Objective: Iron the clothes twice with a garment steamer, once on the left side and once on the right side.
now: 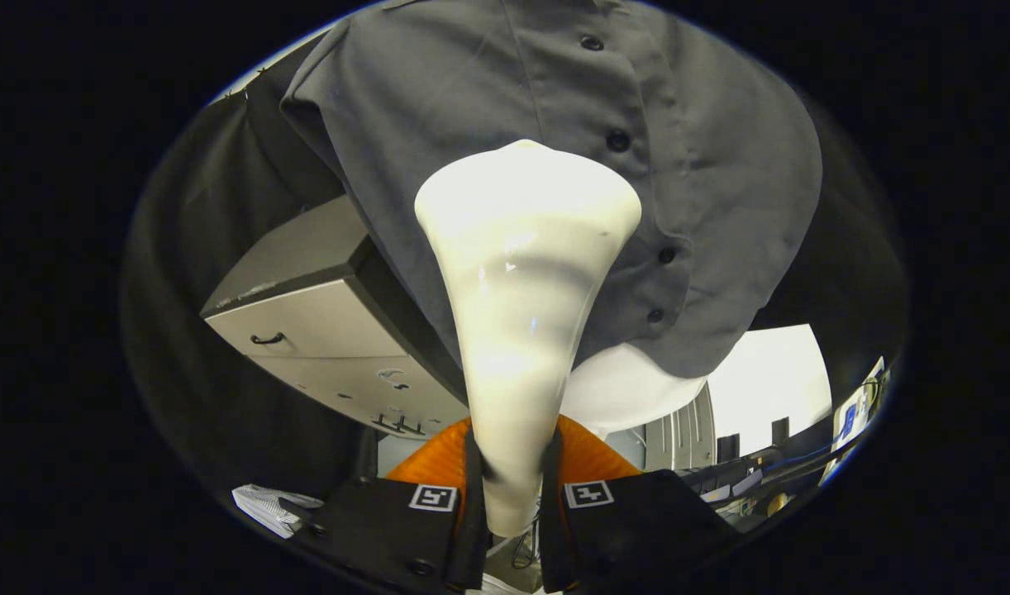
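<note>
Clearly one gripper [512, 496] clamping one steamer [526, 273], one shirt [555, 149] beyond.

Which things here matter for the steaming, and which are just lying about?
For the job: garment steamer, gripped between the fingers of the gripper; grey shirt just beyond its head.
Lying about: drawer cabinet, white mannequin form under the shirt, folded cloth.

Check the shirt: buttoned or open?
Buttoned. The shirt hangs with its placket closed by a row of dark buttons. The tongs are shut on the steamer, whose head is just left of the placket.
</note>
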The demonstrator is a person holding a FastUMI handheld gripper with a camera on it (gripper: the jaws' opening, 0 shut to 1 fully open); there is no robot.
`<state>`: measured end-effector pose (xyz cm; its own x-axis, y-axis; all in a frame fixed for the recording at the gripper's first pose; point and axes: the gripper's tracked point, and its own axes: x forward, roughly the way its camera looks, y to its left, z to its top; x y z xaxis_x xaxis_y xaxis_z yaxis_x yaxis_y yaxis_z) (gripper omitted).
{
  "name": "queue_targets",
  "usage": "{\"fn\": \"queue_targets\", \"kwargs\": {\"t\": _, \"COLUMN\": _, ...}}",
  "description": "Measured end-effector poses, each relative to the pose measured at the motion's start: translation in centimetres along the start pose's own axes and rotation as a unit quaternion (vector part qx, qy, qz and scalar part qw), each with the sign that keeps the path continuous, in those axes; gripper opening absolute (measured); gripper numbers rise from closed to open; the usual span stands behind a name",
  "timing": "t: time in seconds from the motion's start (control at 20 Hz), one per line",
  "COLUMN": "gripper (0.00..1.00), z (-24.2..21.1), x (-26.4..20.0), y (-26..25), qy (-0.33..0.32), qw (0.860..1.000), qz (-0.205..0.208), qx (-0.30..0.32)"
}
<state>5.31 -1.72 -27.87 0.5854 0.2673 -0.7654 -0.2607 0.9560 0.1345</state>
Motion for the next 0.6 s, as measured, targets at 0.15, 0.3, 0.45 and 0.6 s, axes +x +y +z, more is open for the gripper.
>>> {"fn": "queue_targets", "kwargs": {"t": 0.15, "gripper": 0.34, "z": 3.2, "x": -2.4, "y": 0.3, "qy": -0.035, "qw": 0.999, "qz": -0.001, "qx": -0.008}}
{"fn": "queue_targets", "kwargs": {"t": 0.3, "gripper": 0.33, "z": 6.1, "x": -5.0, "y": 0.7, "qy": -0.066, "qw": 0.998, "qz": 0.002, "qx": -0.008}}
{"fn": "queue_targets", "kwargs": {"t": 0.45, "gripper": 0.33, "z": 9.2, "x": -7.4, "y": 0.5, "qy": -0.098, "qw": 0.995, "qz": -0.003, "qx": -0.015}}
{"fn": "queue_targets", "kwargs": {"t": 0.6, "gripper": 0.33, "z": 12.3, "x": -9.4, "y": -0.2, "qy": -0.129, "qw": 0.991, "qz": -0.018, "qx": -0.017}}
